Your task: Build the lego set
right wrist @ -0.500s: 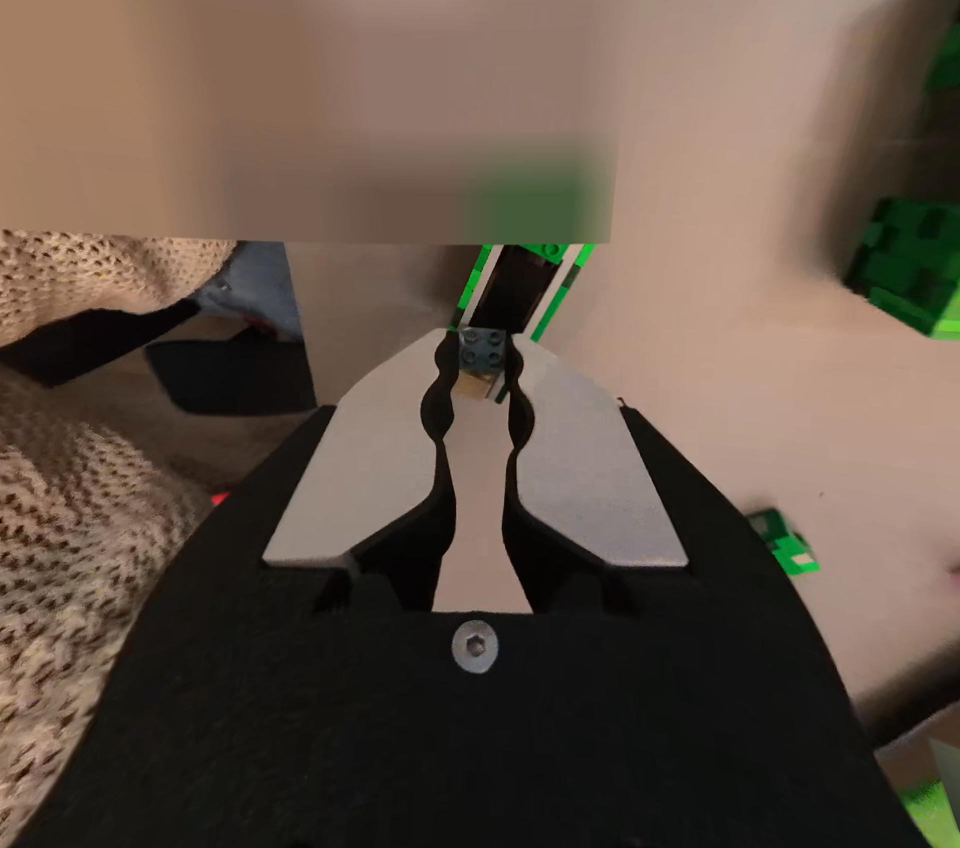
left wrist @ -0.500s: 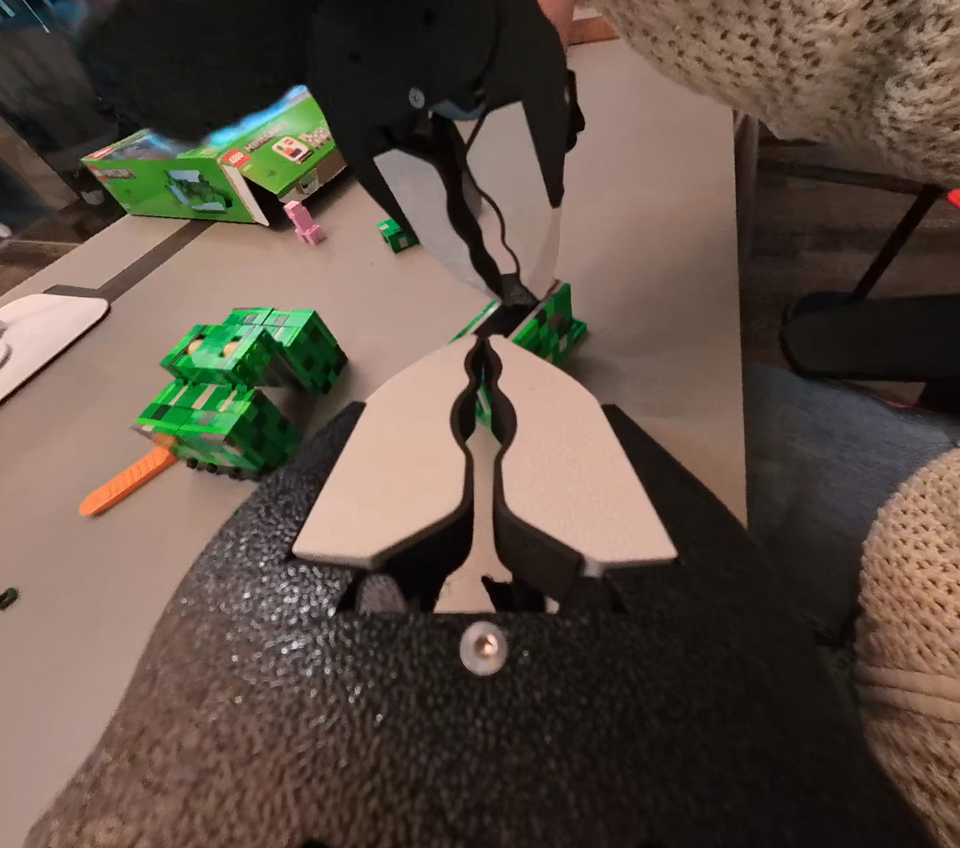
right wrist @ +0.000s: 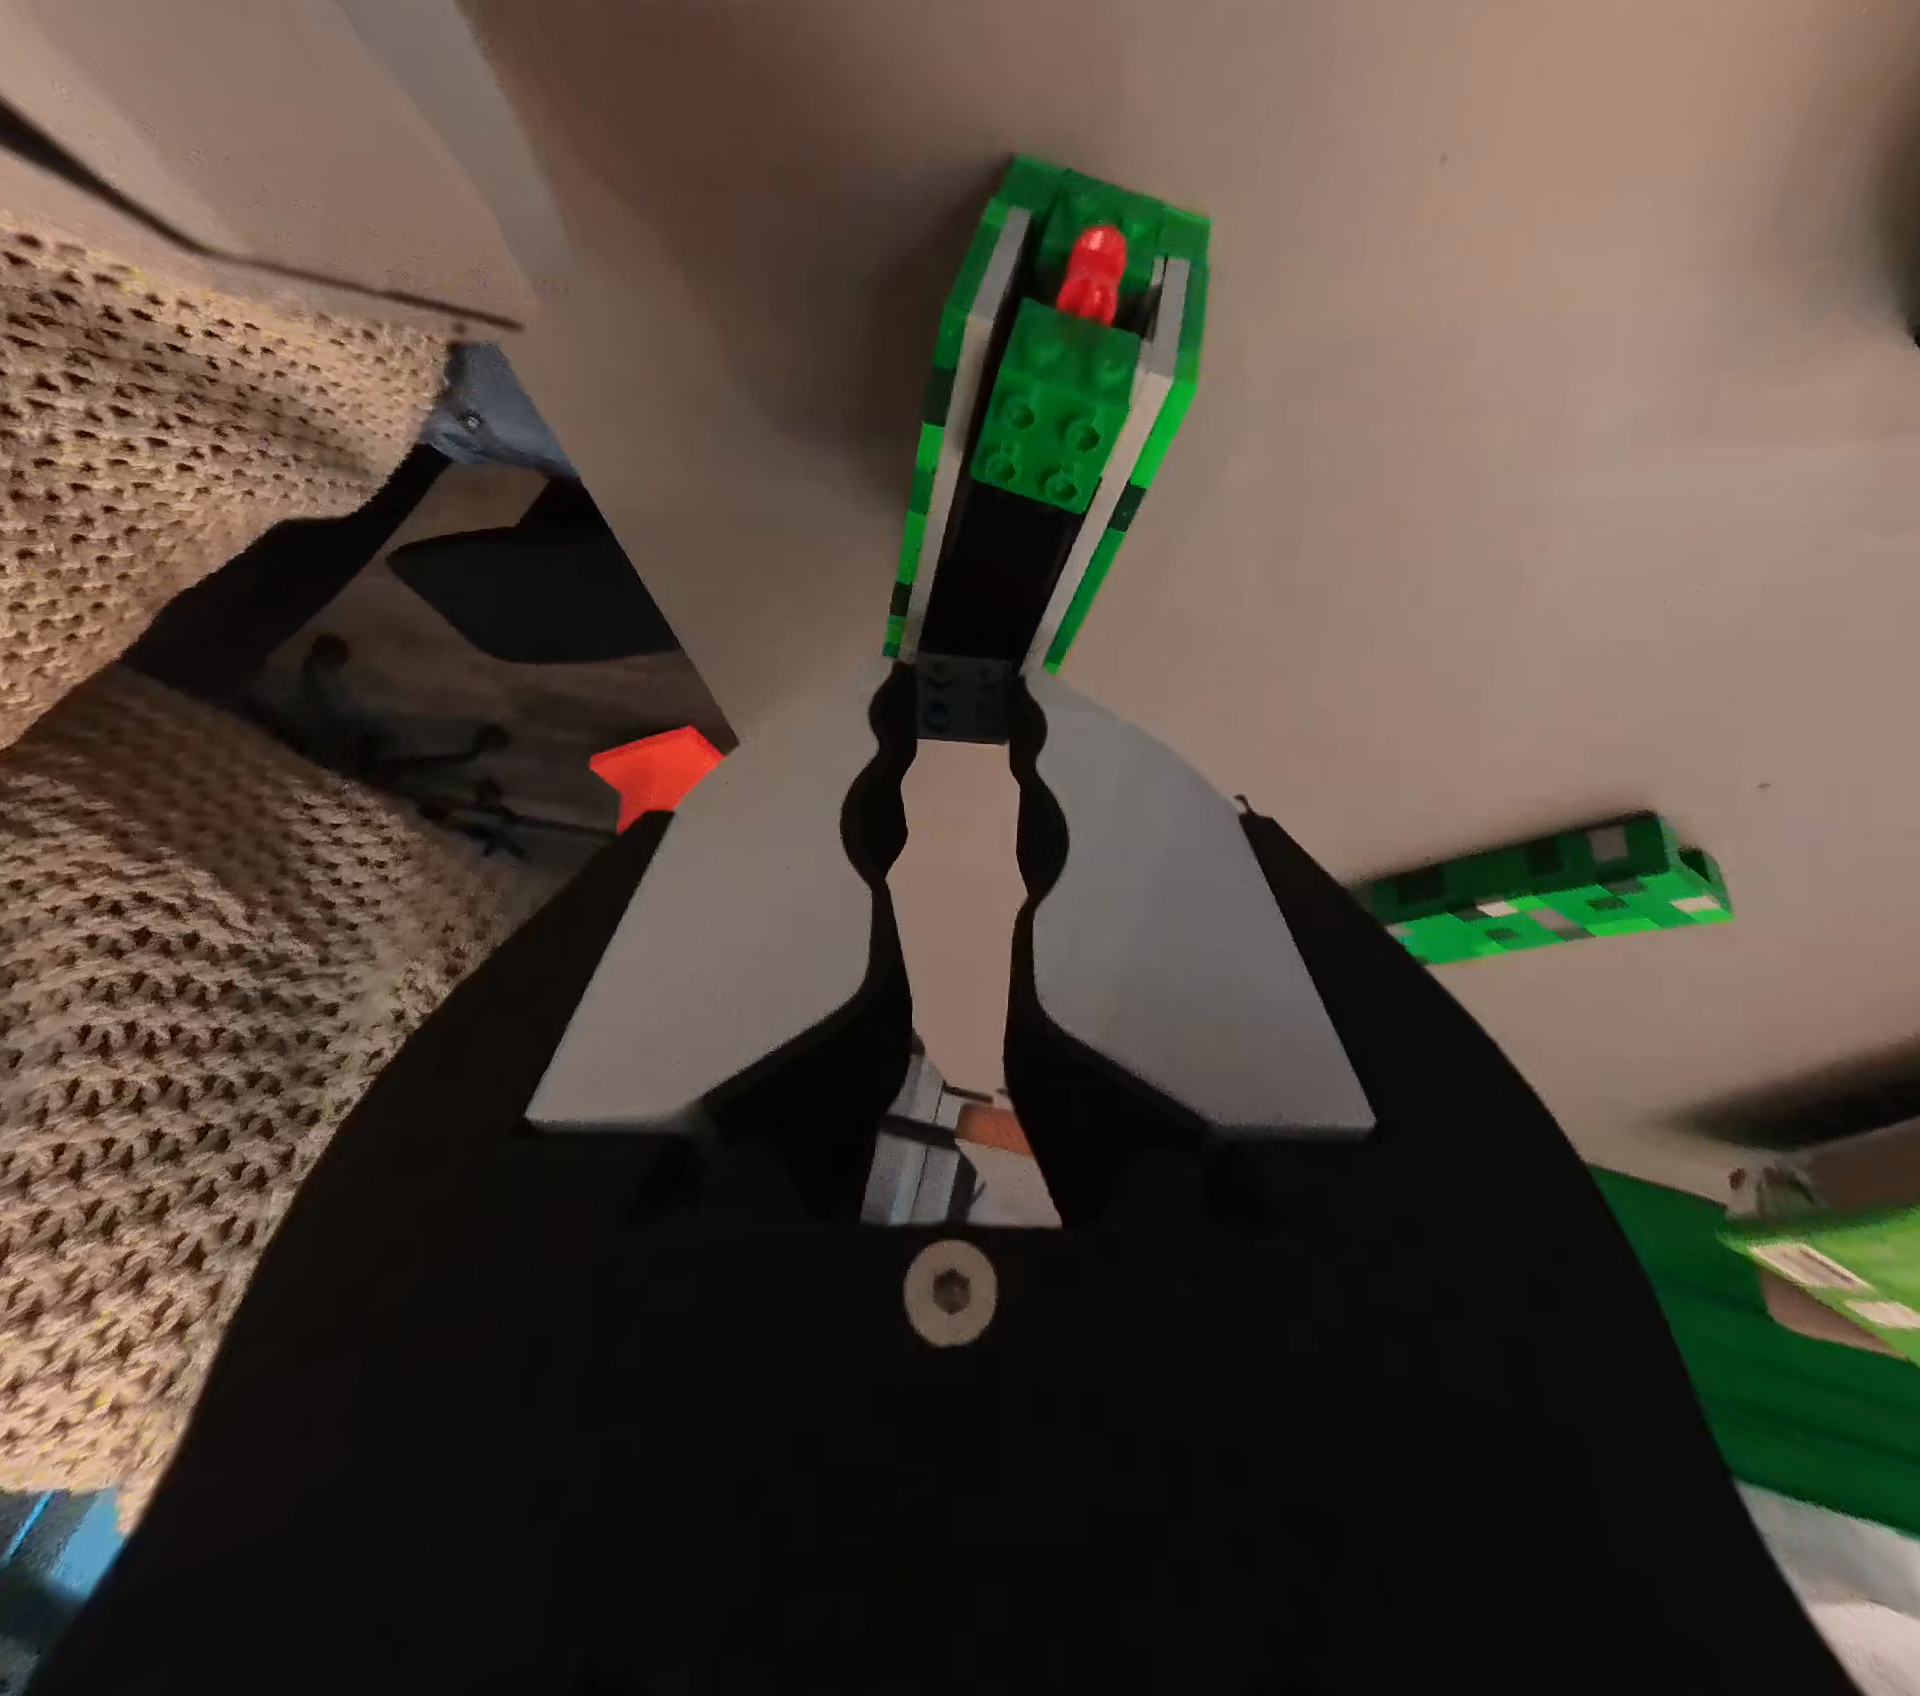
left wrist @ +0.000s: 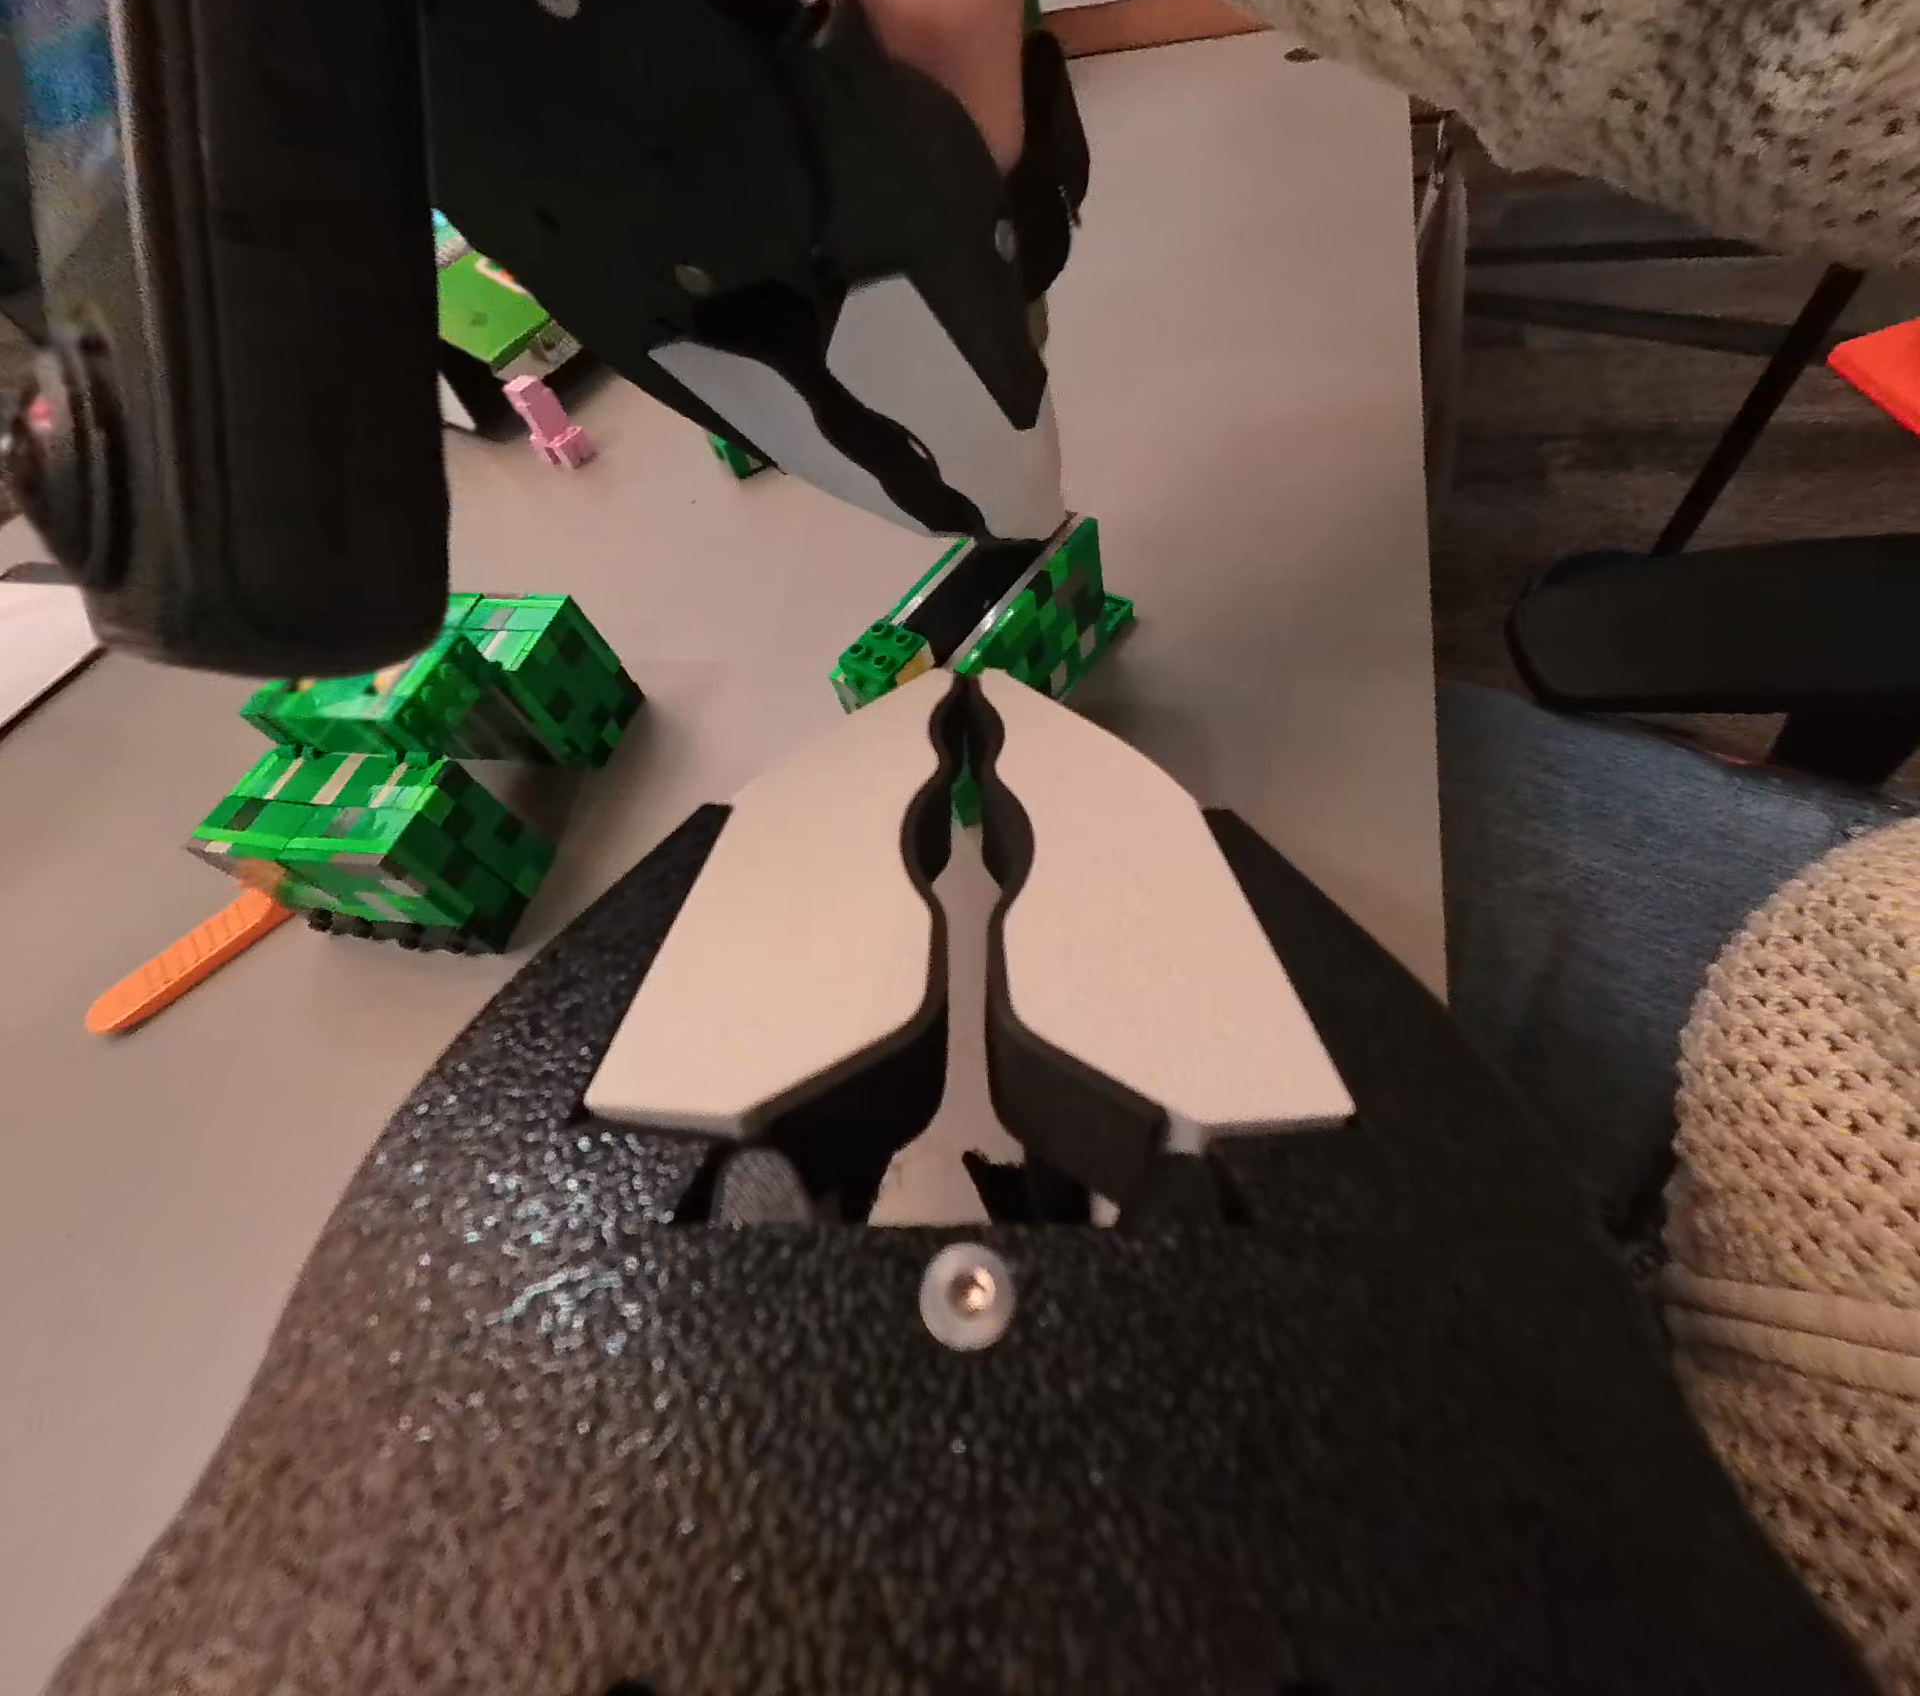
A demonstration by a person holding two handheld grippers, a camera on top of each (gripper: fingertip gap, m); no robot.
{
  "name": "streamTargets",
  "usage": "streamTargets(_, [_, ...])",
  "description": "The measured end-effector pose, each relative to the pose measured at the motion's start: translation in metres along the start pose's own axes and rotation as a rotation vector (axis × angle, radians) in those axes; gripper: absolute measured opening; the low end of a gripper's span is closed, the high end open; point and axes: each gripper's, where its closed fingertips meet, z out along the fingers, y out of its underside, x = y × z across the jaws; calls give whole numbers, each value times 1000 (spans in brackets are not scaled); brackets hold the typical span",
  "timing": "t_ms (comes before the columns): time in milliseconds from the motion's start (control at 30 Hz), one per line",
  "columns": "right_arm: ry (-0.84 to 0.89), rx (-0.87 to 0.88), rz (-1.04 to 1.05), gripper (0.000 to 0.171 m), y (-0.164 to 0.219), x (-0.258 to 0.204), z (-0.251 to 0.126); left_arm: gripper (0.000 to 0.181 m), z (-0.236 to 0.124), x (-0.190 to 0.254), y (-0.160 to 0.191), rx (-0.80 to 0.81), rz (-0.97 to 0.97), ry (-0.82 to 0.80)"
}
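One red pin inside green channel.

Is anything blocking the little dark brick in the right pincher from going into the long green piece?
Nothing visible blocks it. The right gripper holds the small dark brick right at the near end of the green channel piece, whose black floor is bare up to the green brick.
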Motion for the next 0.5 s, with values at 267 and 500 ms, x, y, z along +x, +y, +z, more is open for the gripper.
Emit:
streamTargets(267, [-5,23,23,28,-9,-1,-1,0,2,3,3,-11,-5,16])
streamTargets(500, [-12,330,44,30,-1,2,-14,0,7,9,2,3,49,32])
